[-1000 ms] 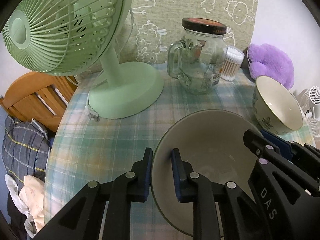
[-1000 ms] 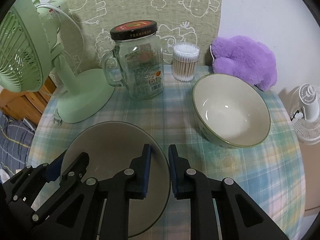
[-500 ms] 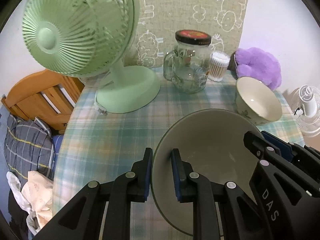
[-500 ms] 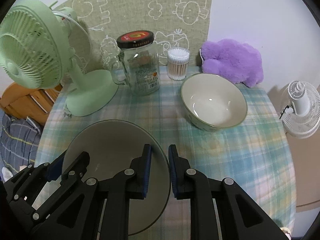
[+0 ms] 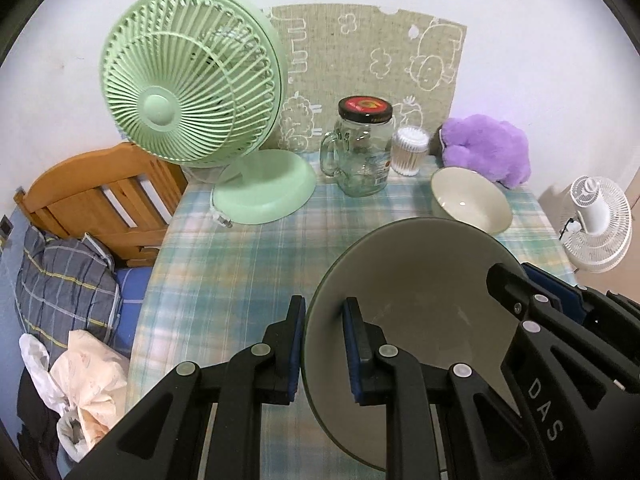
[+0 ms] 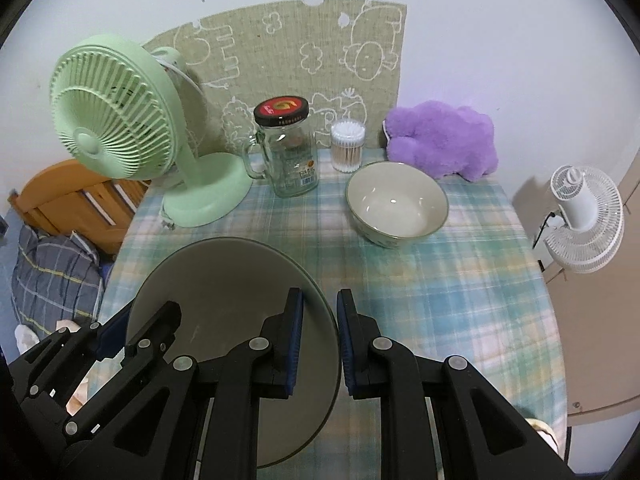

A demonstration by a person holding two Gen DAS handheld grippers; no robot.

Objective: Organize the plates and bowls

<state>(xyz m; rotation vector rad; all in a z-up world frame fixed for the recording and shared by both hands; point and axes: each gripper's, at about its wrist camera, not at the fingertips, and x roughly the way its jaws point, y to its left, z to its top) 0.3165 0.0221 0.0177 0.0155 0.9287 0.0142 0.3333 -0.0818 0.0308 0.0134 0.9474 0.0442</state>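
Observation:
A large grey plate [image 5: 412,288] [image 6: 224,280] hangs above the checked tablecloth, held from both sides. My left gripper [image 5: 323,304] is shut on its left rim, one pad outside and one inside. My right gripper [image 6: 320,298] is shut on the opposite rim; it also shows in the left wrist view as the right gripper [image 5: 516,276]. The left gripper [image 6: 140,316] appears at the lower left of the right wrist view. A cream bowl [image 5: 470,204] [image 6: 396,200] with a green rim stands empty on the table, beyond the plate.
At the table's back stand a green fan [image 5: 188,80], a lidded glass jar [image 5: 362,152], a tub of cotton swabs [image 5: 408,146] and a purple plush [image 5: 486,148]. A wooden bed frame [image 5: 100,196] lies left, a white fan [image 6: 584,216] right.
Both grippers have risen and drawn back from the table with the plate between them; the fan, jar and bowl now look smaller and farther off. The grips are unchanged.

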